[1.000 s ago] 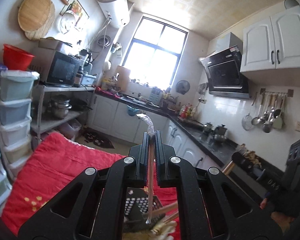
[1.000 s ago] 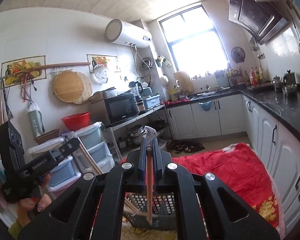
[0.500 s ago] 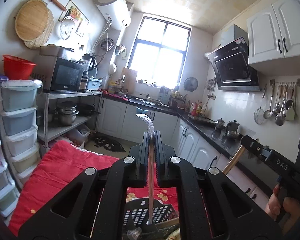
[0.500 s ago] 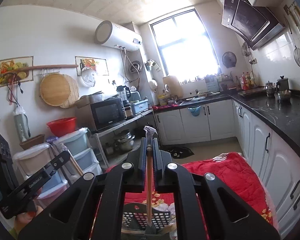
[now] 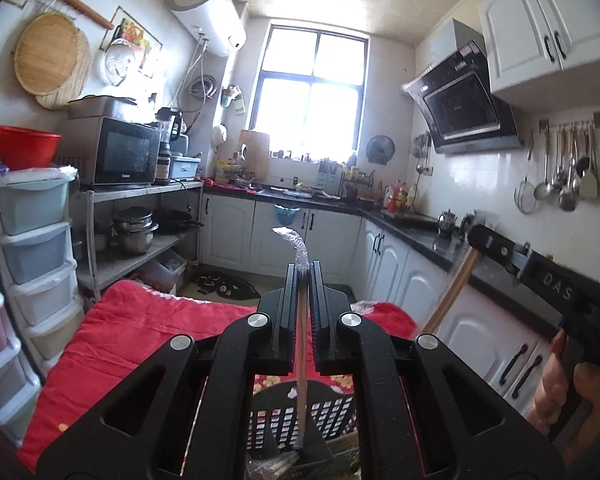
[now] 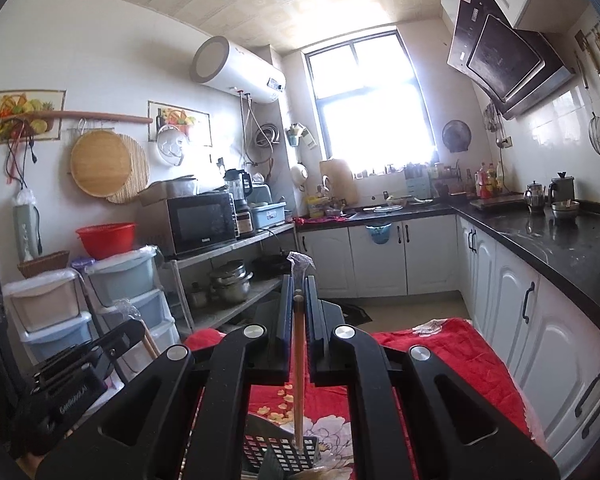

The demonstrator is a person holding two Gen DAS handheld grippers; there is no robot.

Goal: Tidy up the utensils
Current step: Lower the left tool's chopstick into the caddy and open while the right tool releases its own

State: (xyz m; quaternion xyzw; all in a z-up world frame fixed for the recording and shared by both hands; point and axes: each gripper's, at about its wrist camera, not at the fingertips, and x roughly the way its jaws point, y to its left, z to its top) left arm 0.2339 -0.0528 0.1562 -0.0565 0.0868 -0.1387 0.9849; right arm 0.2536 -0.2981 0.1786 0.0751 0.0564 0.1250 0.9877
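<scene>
A plastic-wrapped chopstick (image 5: pixel 301 344) is clamped upright between the closed jaws of the left gripper (image 5: pixel 302 280), its clear wrapper curling over above the fingertips. Its lower end hangs over a dark perforated basket (image 5: pixel 324 416) set on a red quilt (image 5: pixel 140 332). To the right, a second wooden chopstick (image 6: pixel 299 364) is pinched in the closed right gripper (image 6: pixel 299 284), its lower tip over the same basket, with white cabinets (image 6: pixel 512 312) further right.

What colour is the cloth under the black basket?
Red cloth with a flower print beside the basket; clearest in the right wrist view.
</scene>
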